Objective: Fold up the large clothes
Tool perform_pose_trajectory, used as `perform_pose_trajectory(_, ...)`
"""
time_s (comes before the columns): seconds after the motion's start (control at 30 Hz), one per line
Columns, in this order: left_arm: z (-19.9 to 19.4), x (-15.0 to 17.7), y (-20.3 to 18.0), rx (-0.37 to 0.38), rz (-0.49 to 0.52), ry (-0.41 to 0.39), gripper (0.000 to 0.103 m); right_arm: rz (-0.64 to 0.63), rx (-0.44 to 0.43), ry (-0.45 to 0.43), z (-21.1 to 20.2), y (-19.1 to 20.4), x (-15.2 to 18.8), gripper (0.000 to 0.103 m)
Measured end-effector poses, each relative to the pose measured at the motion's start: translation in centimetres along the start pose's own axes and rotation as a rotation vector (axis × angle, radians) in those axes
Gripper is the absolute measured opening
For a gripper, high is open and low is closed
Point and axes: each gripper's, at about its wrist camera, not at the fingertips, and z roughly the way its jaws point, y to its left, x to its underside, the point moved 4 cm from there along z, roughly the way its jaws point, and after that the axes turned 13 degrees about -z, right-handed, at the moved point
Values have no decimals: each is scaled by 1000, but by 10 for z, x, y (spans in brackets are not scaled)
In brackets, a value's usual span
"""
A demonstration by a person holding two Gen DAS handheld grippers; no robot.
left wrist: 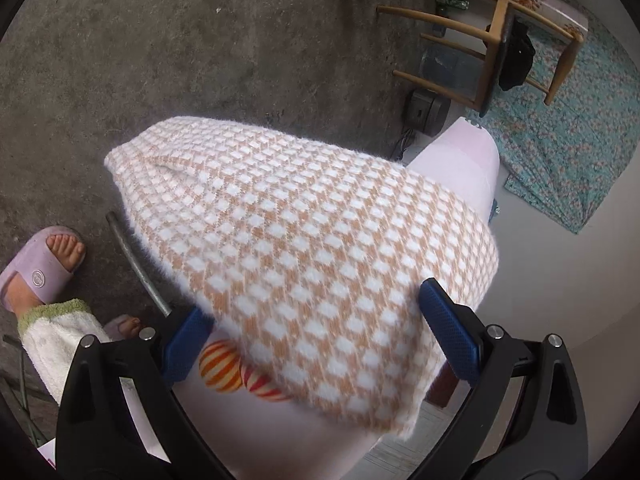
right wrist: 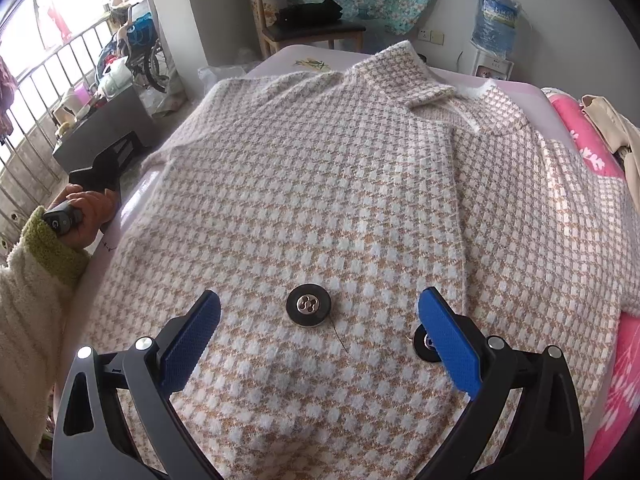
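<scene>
Right wrist view: the checked knit cardigan [right wrist: 320,184] lies spread flat over the bed [right wrist: 552,100], collar [right wrist: 432,94] at the far end, likely smoothed ready for folding. The right gripper [right wrist: 320,336] hovers above its near part, jaws wide apart and empty, a black button [right wrist: 309,305] between them. In the left wrist view a sleeve [left wrist: 288,216] hangs over the bed's left edge toward the floor [left wrist: 160,40]. The left gripper [left wrist: 316,340] is wide open astride it, gripping nothing, probably set to lift it inward. No readable writing; the slipper [left wrist: 38,270] emblem is too small.

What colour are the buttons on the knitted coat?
Black with a silver centre, best seen in the right wrist view: button on the coat.
</scene>
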Motion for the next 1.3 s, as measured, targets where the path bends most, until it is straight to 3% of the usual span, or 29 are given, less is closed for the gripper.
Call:
perform_pose_trajectory(0.1, 5, -12, -2, -7, -15, -28, 91, 8, 6, 4, 2, -2, 0, 97)
perform_pose_trajectory(0.17, 6, -17, -2, -21, -26, -50, 77, 14, 9, 5, 3, -5, 1, 97)
perform_pose_trajectory(0.23, 4, -20, -3, -42, -26, -88, 54, 20, 13, 3, 2, -6, 1, 97)
perform_pose_trajectory(0.27, 0, -21, -5, -50, -16, -111, 49, 22, 18, 1, 1, -7, 2, 97)
perform_pose_trajectory(0.33, -10, -19, -12, -75, 22, -167, 26, 23, 26, -3, -2, -8, 3, 97)
perform_pose_trajectory(0.37, -16, -17, -20, -90, 55, -209, 23, 24, 31, -5, -4, -9, 4, 97)
perform_pose_trajectory(0.43, -34, -6, -41, -128, 172, -314, 15, 27, 36, -9, -7, -12, 6, 97)
perform_pose_trajectory(0.57, -66, 44, -97, -234, 465, -520, 10, 39, 43, -17, -14, -17, 12, 97)
perform_pose_trajectory(0.67, -78, 117, -150, -326, 785, -695, 10, 47, 51, -22, -21, -19, 18, 97)
perform_pose_trajectory(0.77, -66, 223, -186, -400, 1194, -824, 10, 58, 68, -18, -28, -22, 27, 97)
perform_pose_trajectory(0.83, -44, 293, -187, -422, 1439, -812, 11, 71, 82, -15, -33, -25, 34, 97)
perform_pose_trajectory(0.87, -31, 321, -180, -433, 1532, -768, 12, 79, 89, -15, -35, -27, 38, 97)
perform_pose_trajectory(0.93, -7, 363, -157, -467, 1630, -643, 17, 100, 102, -18, -41, -32, 45, 97)
perform_pose_trajectory(0.97, 10, 375, -146, -496, 1651, -567, 21, 113, 107, -20, -44, -35, 49, 97)
perform_pose_trajectory(1.1, 53, 392, -76, -587, 1649, -317, 60, 163, 124, -11, -53, -50, 66, 97)
perform_pose_trajectory(1.2, 65, 379, -27, -657, 1621, -258, 74, 189, 119, 18, -52, -60, 79, 97)
perform_pose_trajectory(1.3, 62, 358, 10, -713, 1548, -217, 78, 207, 113, 48, -47, -68, 91, 97)
